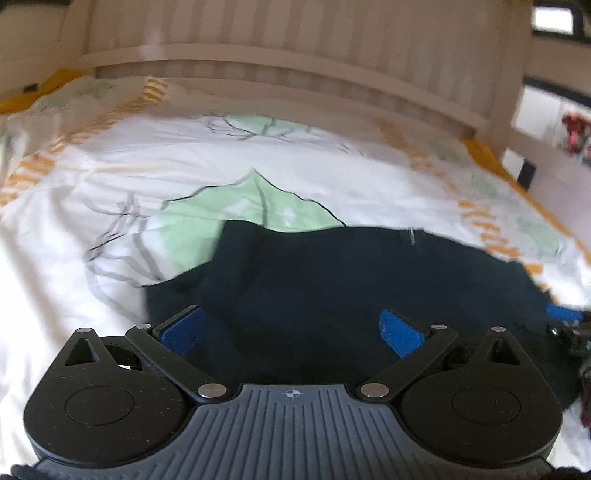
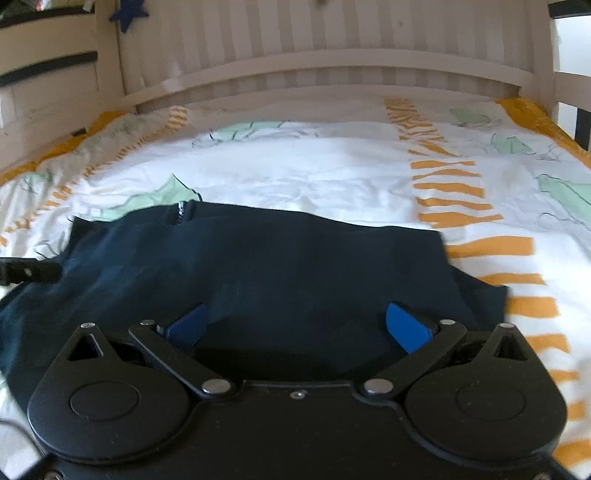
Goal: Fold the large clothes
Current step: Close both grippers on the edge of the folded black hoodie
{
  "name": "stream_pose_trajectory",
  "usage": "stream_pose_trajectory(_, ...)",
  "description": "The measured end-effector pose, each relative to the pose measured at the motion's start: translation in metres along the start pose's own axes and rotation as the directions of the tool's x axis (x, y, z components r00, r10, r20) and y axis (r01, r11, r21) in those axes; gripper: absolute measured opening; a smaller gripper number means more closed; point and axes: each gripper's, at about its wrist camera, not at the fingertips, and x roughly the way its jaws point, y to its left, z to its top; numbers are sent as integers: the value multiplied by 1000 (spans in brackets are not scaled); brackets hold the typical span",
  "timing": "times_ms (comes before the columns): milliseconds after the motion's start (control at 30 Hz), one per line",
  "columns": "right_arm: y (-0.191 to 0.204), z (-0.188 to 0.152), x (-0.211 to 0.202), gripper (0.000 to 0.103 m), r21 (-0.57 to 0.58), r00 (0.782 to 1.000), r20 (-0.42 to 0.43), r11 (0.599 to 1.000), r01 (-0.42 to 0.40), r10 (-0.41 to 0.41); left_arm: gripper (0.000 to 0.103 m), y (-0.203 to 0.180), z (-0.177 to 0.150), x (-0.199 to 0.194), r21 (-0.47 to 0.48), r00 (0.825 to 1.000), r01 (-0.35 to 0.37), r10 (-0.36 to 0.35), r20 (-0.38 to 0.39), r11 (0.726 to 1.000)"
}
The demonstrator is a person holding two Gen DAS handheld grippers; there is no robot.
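Two grippers hang low over one dark navy garment (image 2: pixel 258 273) spread on a white bedcover printed with pale green leaves and orange stripes (image 2: pixel 303 173). The left gripper (image 1: pixel 291 328) has its blue-padded fingers (image 1: pixel 400 332) spread wide, with nothing between them but the cloth lying below. The right gripper (image 2: pixel 297 326) is likewise spread, its blue pads (image 2: pixel 408 326) well apart above the near edge of the garment.

The right wrist view shows the cloth's far edge running almost straight across the bed, with a short zip or fastening (image 2: pixel 181 211) at its upper left, and the tip of the other tool at the left border. The left wrist view shows instead a large green leaf print (image 1: pixel 236 210) just beyond the garment's far edge, a small pale mark on the cloth at upper right, and a blue pad at the far right border that is probably the other gripper, though blur makes this uncertain. Both views end at a cream slatted wooden headboard (image 2: pixel 332 48); only the right one catches a dark blue star shape (image 2: pixel 127 13) hanging beside it.
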Motion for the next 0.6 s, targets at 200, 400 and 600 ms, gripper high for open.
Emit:
stream_pose_trajectory(200,-44,-13,-49,103,122,999,26,992,21,-25,103,44,-8,-25,-164,998,17,-28,-62,986)
stream_pose_trajectory(400,-76,-22,-56,103,211,999,-37,977,29,-22,103,59,-21,-22,-146,993,-22,5,-116,989)
stream_pose_trajectory(600,-88,-35,-42,103,333,996,-59,942,-39,62,103,61,-27,-1,-201,984,40,-73,-160,979)
